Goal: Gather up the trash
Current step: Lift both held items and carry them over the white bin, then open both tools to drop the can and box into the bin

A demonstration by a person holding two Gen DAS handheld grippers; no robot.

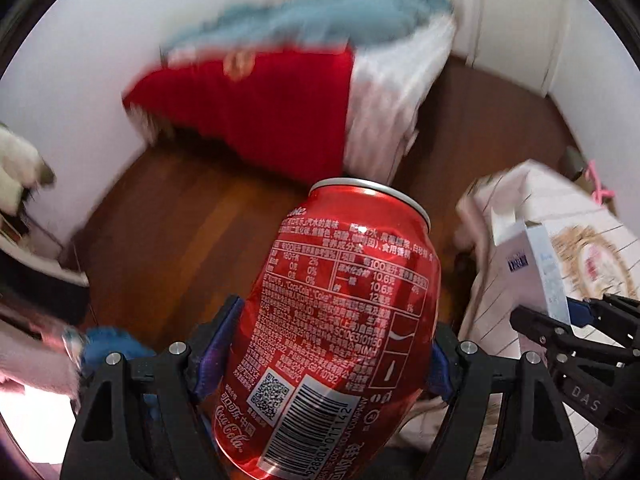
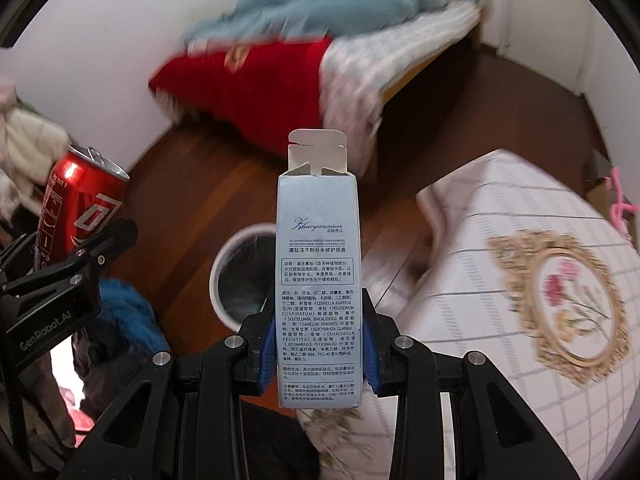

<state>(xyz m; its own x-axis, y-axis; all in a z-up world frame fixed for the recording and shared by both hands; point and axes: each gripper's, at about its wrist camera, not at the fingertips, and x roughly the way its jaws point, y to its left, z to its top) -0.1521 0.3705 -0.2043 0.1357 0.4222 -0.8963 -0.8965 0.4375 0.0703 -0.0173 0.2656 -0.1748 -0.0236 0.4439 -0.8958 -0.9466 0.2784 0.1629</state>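
My left gripper [image 1: 332,364] is shut on a dented red Coca-Cola can [image 1: 340,312], held upright above the wooden floor. The can also shows at the left of the right wrist view [image 2: 80,208]. My right gripper [image 2: 318,344] is shut on a tall pale-blue carton [image 2: 318,272] with its top flap open. The carton also shows at the right of the left wrist view [image 1: 532,268]. A white-rimmed round bin [image 2: 236,276] stands on the floor below and behind the carton, partly hidden by it.
A table with a white checked floral cloth [image 2: 520,280] is on the right. A bed with red and blue bedding [image 2: 280,80] stands against the far white wall. Clothes are heaped at the left [image 2: 124,312]. The wooden floor [image 1: 180,232] lies between.
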